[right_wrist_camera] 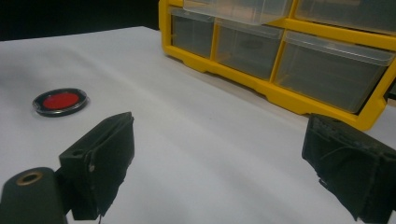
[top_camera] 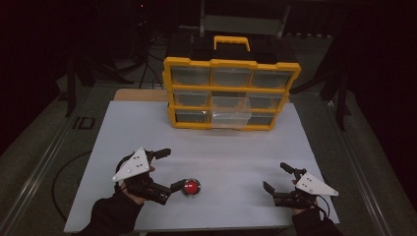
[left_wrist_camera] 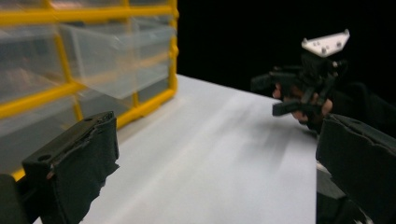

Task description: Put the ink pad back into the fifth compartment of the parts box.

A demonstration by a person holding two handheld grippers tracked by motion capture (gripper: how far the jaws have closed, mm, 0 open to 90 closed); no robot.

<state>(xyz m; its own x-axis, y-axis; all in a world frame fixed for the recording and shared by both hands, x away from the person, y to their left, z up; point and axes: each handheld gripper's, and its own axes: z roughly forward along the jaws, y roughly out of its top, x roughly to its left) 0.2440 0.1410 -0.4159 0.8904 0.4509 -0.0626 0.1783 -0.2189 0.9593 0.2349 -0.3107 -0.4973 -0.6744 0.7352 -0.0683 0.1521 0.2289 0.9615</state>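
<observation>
A small round red disc with a black rim lies flat on the white table, near its front. My left gripper stands open just left of the disc. Its nearer finger ends right beside the disc's rim; I cannot tell if they touch. My right gripper is open too, at the front right, with nothing between its jaws. It points towards the disc from well apart. The left gripper view shows the right gripper farther off.
A yellow organiser with clear plastic drawers stands at the back middle of the table. A middle drawer sticks out towards me. Dark floor and stands surround the table.
</observation>
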